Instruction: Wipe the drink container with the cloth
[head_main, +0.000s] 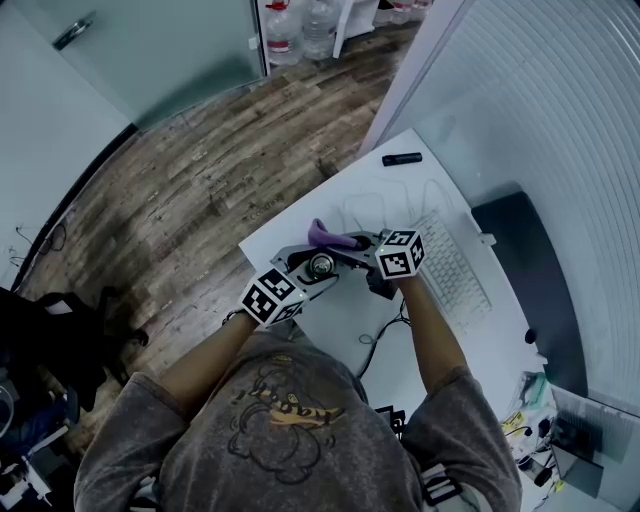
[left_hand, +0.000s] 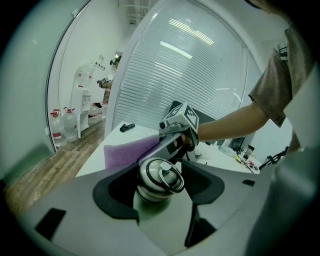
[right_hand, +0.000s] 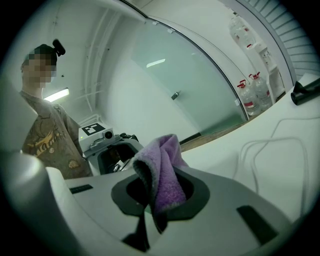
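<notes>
White bench (head_main: 345, 325), wood floor (head_main: 200, 190) beyond it, keyboard (head_main: 452, 268) to my right.

Item one: left tongs (left_hand: 159, 189), clenched round the steel drink container (left_hand: 159, 176). I hold it near the bench edge, with its lid and ring facing the camera.

Item two: right tongs (right_hand: 159, 196), clenched on the folded purple cloth (right_hand: 162, 172). It hangs just beside the container's far side, though I cannot confirm contact.

Handling note: I judge the wipe goes best with the container gripped firm. The cloth should press flat to the wall and draw along it, pinch unrelaxed.
</notes>
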